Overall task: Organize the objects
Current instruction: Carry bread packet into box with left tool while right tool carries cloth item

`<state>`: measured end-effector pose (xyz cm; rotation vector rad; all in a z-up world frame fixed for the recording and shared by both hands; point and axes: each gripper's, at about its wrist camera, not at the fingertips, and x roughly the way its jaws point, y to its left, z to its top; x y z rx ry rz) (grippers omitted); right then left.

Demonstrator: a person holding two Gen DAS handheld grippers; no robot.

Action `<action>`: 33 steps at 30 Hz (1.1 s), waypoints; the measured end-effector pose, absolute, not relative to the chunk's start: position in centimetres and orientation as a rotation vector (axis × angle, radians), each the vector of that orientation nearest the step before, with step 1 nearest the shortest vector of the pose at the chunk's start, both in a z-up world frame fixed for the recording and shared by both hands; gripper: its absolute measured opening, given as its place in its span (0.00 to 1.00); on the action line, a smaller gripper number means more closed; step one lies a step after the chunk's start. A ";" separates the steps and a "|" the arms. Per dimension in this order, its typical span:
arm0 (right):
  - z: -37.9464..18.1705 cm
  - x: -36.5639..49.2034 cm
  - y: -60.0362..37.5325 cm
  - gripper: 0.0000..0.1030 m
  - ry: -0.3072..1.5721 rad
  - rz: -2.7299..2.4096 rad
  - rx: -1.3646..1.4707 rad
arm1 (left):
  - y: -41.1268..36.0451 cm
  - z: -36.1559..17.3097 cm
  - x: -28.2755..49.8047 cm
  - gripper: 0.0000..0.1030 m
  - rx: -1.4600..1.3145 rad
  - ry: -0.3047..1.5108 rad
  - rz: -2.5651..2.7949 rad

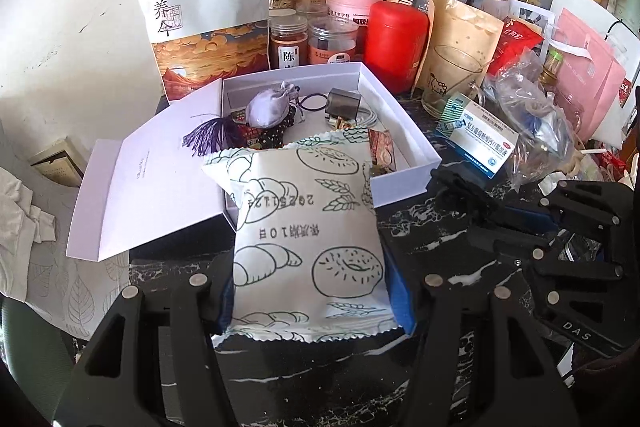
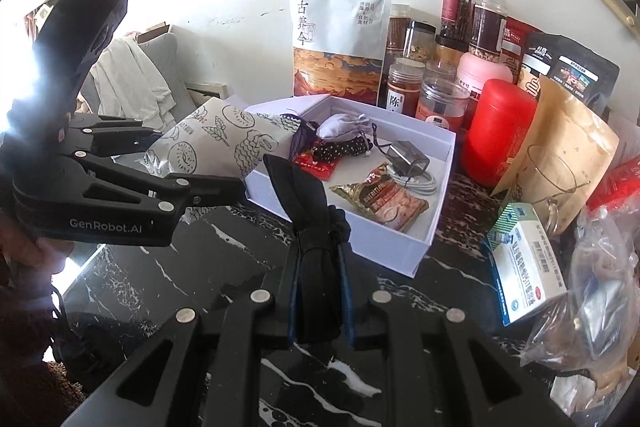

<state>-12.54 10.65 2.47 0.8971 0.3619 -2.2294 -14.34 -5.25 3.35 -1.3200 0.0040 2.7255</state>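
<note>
A charger [image 2: 407, 155] lies in the box [image 2: 420, 247], jars [image 2: 442, 99] behind it.

The tall white pouch [image 1: 204, 15] against the wall bears large black characters 循古养今 down its left side. The white bread-print packet [image 1: 308, 227] carries an upside-down stamped number, 20251124, and under it a line ending 10日. The left gripper [image 2: 208, 163] body shows "GenRobot.AI" in pale letters. The right gripper [image 1: 452, 195] body reads "DAS". An amber jar [image 1: 289, 45] has a white label with 陈. The blue-and-white medicine box [image 1: 476, 137] print is too small to read.
</note>
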 end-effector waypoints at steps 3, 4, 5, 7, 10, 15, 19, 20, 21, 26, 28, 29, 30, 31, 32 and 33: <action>2.7 -14.0 10.4 0.16 0.362 -2.232 0.892 | -5.4 3.5 -16.0 0.56 -1.318 0.009 2.721; 2.8 -14.6 10.2 0.16 0.361 -2.233 0.891 | -5.4 3.5 -16.6 0.56 -1.319 0.010 2.717; 2.8 -15.0 10.2 0.16 0.360 -2.235 0.890 | -5.5 3.5 -17.2 0.56 -1.318 0.009 2.713; 2.9 -16.0 10.0 0.16 0.362 -2.239 0.887 | -5.6 3.6 -18.4 0.56 -1.318 0.010 2.708; 3.1 -17.4 9.7 0.16 0.368 -2.243 0.881 | -5.8 3.6 -20.1 0.56 -1.313 0.021 2.704; 3.4 -19.6 9.0 0.16 0.369 -2.253 0.877 | -6.2 3.7 -23.0 0.56 -1.310 0.029 2.703; 3.7 -21.2 8.7 0.16 0.363 -2.262 0.875 | -6.2 3.7 -25.0 0.56 -1.313 0.033 2.693; 3.8 -21.6 8.6 0.16 0.361 -2.266 0.874 | -6.3 3.7 -25.6 0.56 -1.316 0.033 2.690; 3.8 -22.0 8.5 0.16 0.358 -2.268 0.872 | -6.3 3.6 -26.0 0.56 -1.318 0.033 2.688; 3.9 -23.9 8.0 0.16 0.340 -2.277 0.869 | -6.8 3.3 -28.1 0.56 -1.321 0.031 2.694; 3.9 -24.8 7.8 0.16 0.326 -2.277 0.869 | -6.9 3.2 -28.7 0.56 -1.319 0.028 2.701; 3.8 -25.2 7.7 0.16 0.316 -2.279 0.869 | -7.0 3.1 -29.1 0.56 -1.320 0.026 2.705; 3.8 -25.7 7.6 0.16 0.310 -2.279 0.869 | -7.1 3.0 -29.5 0.56 -1.320 0.024 2.710; 3.7 -26.0 7.4 0.16 0.307 -2.279 0.869 | -7.1 2.9 -29.9 0.56 -1.321 0.024 2.715; 3.6 -26.4 7.3 0.16 0.306 -2.284 0.870 | -7.2 2.8 -30.3 0.56 -1.322 0.024 2.721; 3.5 -26.8 7.1 0.16 0.301 -2.289 0.873 | -7.3 2.7 -30.7 0.56 -1.326 0.027 2.729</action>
